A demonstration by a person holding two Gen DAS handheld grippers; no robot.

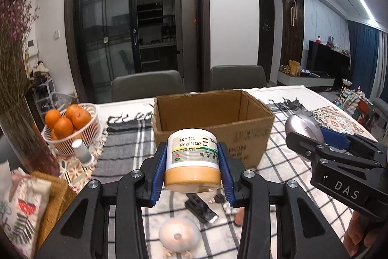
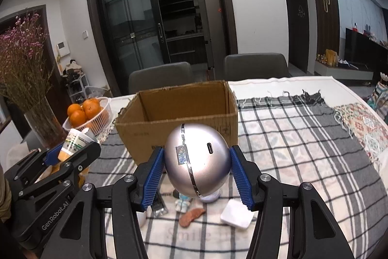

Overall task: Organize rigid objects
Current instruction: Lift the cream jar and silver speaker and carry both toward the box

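The left claw [image 1: 192, 170] pinches one white jar [image 1: 192, 159] with an amber base between its blue pads, held upside down above the desk [image 1: 291, 174], just short of the one open cardboard box [image 1: 213, 123]. The right claw [image 2: 197, 168] pinches one silver egg-shaped gadget [image 2: 197, 162], also lifted before the box. Both claws tilt slightly downward, side by side. On the cloth below lie one white square pad [image 2: 236, 214] and several small items. One basket [image 1: 82, 135] holds at least four oranges [image 1: 68, 119].
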